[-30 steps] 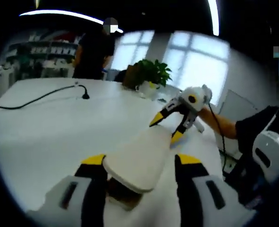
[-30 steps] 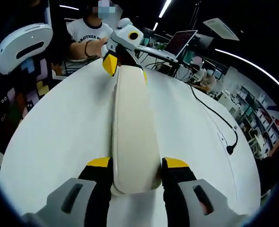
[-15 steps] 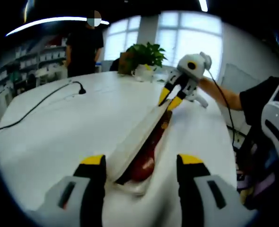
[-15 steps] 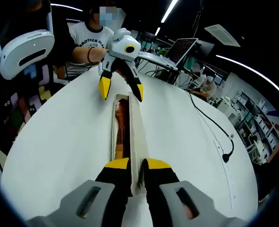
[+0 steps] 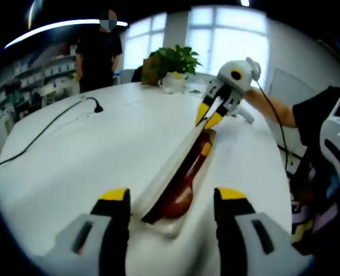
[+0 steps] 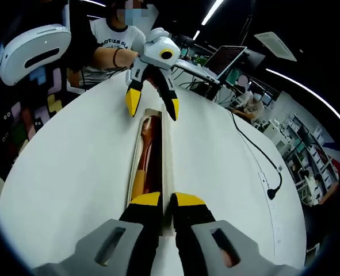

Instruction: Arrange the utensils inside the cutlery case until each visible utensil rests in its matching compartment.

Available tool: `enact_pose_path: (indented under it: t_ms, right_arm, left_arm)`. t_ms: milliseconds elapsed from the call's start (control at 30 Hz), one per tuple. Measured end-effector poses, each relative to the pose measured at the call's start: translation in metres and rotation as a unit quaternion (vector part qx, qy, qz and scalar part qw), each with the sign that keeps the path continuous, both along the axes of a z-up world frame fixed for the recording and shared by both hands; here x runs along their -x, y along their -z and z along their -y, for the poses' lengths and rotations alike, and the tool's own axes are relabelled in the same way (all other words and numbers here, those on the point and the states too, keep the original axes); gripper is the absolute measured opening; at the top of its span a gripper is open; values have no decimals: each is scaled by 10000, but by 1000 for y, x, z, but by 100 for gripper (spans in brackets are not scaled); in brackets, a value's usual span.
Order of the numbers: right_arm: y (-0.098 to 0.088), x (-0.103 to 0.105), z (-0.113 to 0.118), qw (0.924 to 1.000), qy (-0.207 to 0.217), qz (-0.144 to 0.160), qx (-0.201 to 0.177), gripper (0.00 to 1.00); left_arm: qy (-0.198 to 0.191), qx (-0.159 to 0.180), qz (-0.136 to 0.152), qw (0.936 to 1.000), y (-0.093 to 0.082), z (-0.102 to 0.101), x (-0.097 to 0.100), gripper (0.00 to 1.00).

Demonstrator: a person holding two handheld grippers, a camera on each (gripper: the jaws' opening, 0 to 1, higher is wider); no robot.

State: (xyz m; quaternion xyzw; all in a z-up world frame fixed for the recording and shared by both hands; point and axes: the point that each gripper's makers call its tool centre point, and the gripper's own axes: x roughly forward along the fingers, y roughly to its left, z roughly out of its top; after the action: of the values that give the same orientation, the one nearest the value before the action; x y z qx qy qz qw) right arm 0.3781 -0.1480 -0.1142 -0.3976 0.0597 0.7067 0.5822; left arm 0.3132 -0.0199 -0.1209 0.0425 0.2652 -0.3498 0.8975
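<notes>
Lengthwise, cutlery case [image 5: 178, 172] runs from left gripper [image 5: 171, 198] toward right gripper [image 5: 211, 117].

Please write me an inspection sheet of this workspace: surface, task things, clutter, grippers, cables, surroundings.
Surface: round white table.
Job's things: cutlery case lying open; lid raised on edge; reddish-brown utensils inside, compartments not discernible.
Clutter: nothing seen.
Grippers: right gripper shut on lid edge; left gripper open, jaws either side of case end, holding nothing.
Cables: black cable across table.
Surroundings: potted plant, laptop, shelves, windows, a seated person and a standing one.
</notes>
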Motion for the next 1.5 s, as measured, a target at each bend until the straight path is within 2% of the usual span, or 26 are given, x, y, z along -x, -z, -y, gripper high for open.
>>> enact_pose_path:
  t_ms: [267, 467, 567, 700, 767, 933, 967, 1067, 1167, 1233, 1300, 1367, 1433, 1500]
  right_arm:
    - [-3, -2, -1, 9990, 49, 431, -136, 3]
    - [-10, -3, -3, 9954, -54, 905, -305, 3]
    - [-13, -2, -5, 9920, -131, 1189, -410, 3]
    - [-19, -3, -6, 9834, -271, 1706, -551, 2]
    - [-22, -3, -7, 9756, -328, 2087, -588, 2]
    - [-24, 5, -8, 9694, -373, 2350, -611, 2]
    - [-26, 5, -8, 9648, -395, 2521, -639, 2]
    - [-31, -1, -7, 9580, -350, 2762, -690, 2]
    - [-40, -3, -6, 9532, -287, 2893, -826, 2]
    - [-44, -5, -4, 9501, -229, 2979, -899, 2]
    - [-50, -8, -1, 9467, -165, 3067, -972, 2]
    - [-55, -10, 1, 9438, -108, 3133, -1049, 2]
    - [-57, -10, 2, 9424, -74, 3163, -1086, 2]
    - [-61, -11, 3, 9391, -38, 3250, -1117, 2]
  left_arm:
    - [43, -79, -10, 10000, 2, 0, -3, 64]
    - [88, -158, -30, 9998, 4, 0, -4, 66]
    - [106, -186, -56, 9998, 5, 0, -3, 67]
    - [118, -158, -120, 9997, 7, 0, -3, 69]
    - [125, -156, -149, 9997, 8, 0, -3, 69]
    - [111, -142, -183, 9997, 9, -1, -3, 69]
    - [95, -89, -200, 9997, 8, -1, -4, 69]
    - [-72, 158, -254, 9995, 2, -6, -7, 71]
    - [-311, 648, -383, 9967, -9, -13, -10, 72]
    - [-458, 1168, -529, 9907, -19, -17, -12, 72]
    - [-554, 1846, -729, 9785, -30, -18, -11, 73]
    - [-642, 2482, -996, 9614, -38, -17, -10, 74]
    - [-631, 2941, -1233, 9457, -43, -15, -6, 74]
    - [-767, 3532, -1383, 9221, -51, -17, -9, 74]
